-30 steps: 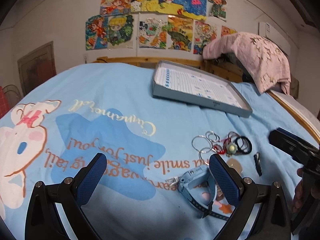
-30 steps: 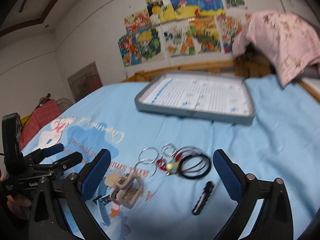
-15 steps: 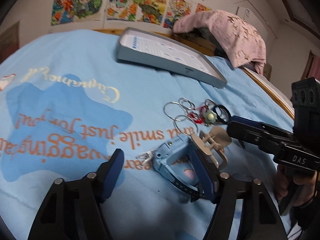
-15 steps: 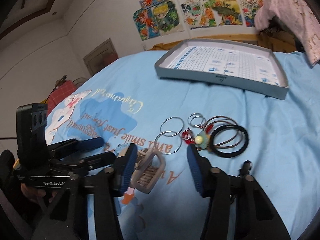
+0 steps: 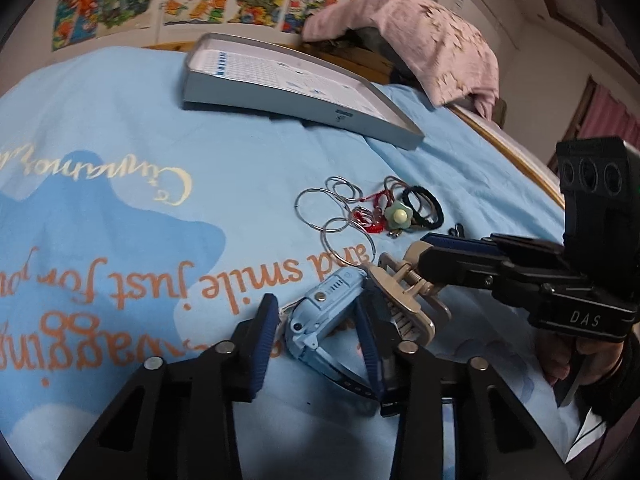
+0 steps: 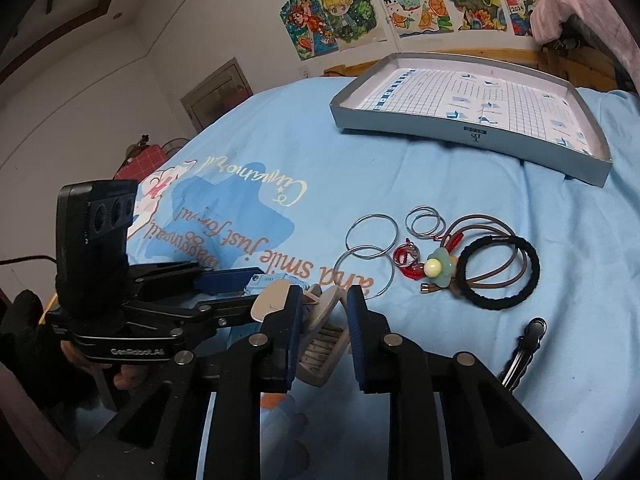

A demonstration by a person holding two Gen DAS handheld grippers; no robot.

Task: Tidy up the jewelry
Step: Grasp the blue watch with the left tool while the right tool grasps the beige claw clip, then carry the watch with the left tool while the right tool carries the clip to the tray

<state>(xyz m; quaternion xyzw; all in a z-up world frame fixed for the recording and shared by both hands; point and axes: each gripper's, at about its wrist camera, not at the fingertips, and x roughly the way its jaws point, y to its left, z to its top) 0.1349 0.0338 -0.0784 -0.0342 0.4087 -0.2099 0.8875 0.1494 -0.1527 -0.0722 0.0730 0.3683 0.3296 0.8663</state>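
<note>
Right now my left gripper (image 5: 316,336) has its jaws around the blue watch (image 5: 320,320) on the bed (image 5: 240,152), not visibly clamped. My right gripper (image 6: 320,320) pinches the beige hair claw (image 6: 320,344) just beside it. Rings and hair ties lie near the grey tray (image 6: 460,132).

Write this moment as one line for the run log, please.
left gripper: around blue watch | right gripper: closing on beige hair claw | gray tray: holds no jewelry

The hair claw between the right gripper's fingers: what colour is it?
Beige hair claw, plain with no pattern; clearest in the left wrist view.
</note>
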